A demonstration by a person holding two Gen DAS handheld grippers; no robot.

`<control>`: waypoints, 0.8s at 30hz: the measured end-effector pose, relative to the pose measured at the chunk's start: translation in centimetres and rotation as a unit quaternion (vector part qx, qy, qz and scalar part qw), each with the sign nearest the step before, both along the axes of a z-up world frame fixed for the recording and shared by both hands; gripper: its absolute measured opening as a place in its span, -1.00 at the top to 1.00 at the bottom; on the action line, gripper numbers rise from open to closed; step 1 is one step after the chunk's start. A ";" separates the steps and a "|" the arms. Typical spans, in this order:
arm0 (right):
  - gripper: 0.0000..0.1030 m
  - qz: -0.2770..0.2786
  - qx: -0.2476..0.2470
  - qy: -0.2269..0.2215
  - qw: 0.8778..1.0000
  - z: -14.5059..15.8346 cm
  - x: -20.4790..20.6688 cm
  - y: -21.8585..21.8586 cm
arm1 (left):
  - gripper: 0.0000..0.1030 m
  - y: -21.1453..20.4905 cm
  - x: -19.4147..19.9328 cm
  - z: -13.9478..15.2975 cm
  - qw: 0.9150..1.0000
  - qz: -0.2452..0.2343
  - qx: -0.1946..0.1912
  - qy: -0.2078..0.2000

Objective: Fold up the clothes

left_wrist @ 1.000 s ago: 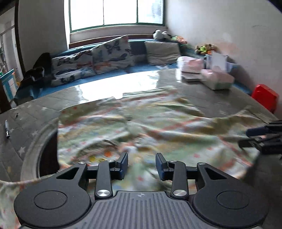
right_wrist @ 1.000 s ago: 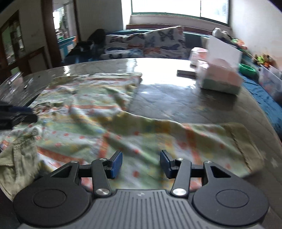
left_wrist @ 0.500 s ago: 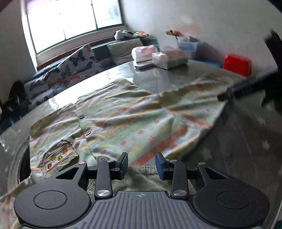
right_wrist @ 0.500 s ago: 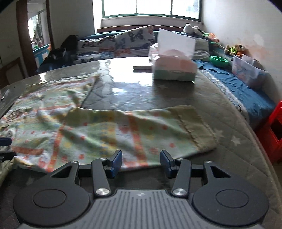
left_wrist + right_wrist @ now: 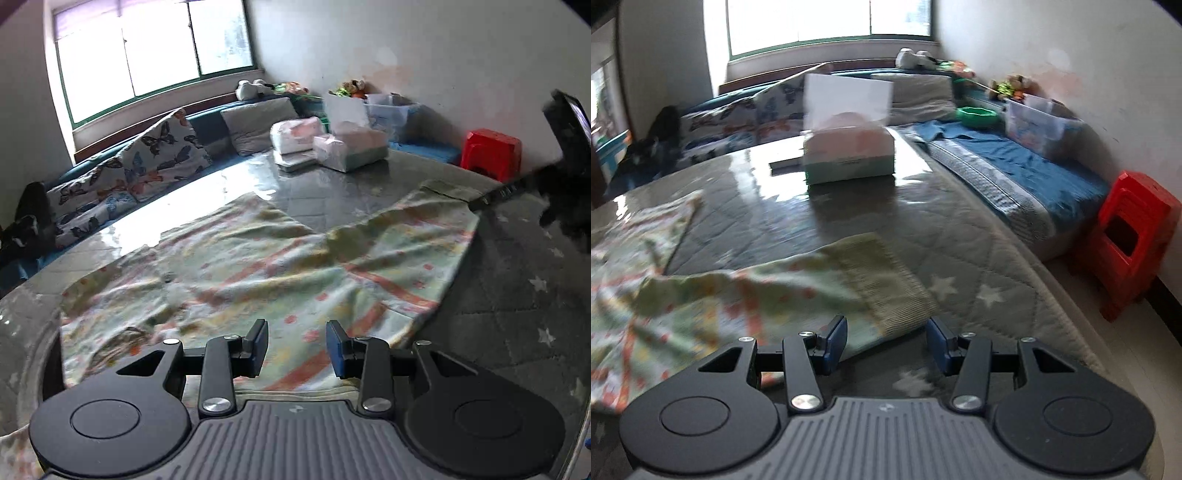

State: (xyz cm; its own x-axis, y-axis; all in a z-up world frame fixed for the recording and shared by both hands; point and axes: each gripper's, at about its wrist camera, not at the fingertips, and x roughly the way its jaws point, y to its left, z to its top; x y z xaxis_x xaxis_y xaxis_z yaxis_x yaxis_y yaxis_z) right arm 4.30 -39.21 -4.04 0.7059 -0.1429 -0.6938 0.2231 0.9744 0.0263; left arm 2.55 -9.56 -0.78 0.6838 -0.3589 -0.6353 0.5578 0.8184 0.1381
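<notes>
Inspecting garment: patterned shirt (image 5: 258,273) spread across bench (image 5: 498,295), sleeve (image 5: 820,288) out sideways.
Left gripper (image 5: 297,343): released, now hovering above hem.
Right gripper (image 5: 886,339): released; has slid along to sleeve cuff (image 5: 886,291).
Implication: likely positioning for a sleeve fold.

Our left tongs (image 5: 297,346) are matte black, with blue pads (image 5: 336,349) on the fingers, silver screws at the pivots, round discs either side and a ribbed grey housing; our right tongs (image 5: 886,342) look the same.
</notes>
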 end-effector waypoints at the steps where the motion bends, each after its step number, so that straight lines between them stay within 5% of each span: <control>1: 0.06 -0.004 0.002 0.000 1.000 -0.1 0.1 -0.3 | 0.27 -0.3 -0.1 -0.3 1.000 -0.005 0.001 0.005; 12: 0.11 -0.024 0.005 -0.011 1.000 -0.8 0.9 -1.0 | 0.22 -1.1 -0.9 -1.3 1.000 -0.014 0.002 0.021; 16: 0.70 -0.020 0.018 -0.017 0.999 -0.6 0.8 -1.1 | 0.22 -1.0 -0.8 -1.2 1.000 -0.009 -0.003 0.022; 24: 0.85 0.012 0.044 -0.064 0.997 2.5 -0.2 0.5 | 0.15 0.0 -0.5 -0.7 1.000 0.016 -0.017 0.021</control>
State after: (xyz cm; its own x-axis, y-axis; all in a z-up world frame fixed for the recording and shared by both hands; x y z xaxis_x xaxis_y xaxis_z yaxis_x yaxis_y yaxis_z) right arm 4.07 -38.75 -1.56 0.7918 -0.0674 -0.6071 0.1892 0.9721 0.1387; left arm 2.10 -9.56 -1.45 0.6678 -0.3601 -0.6515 0.5367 0.8394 0.0862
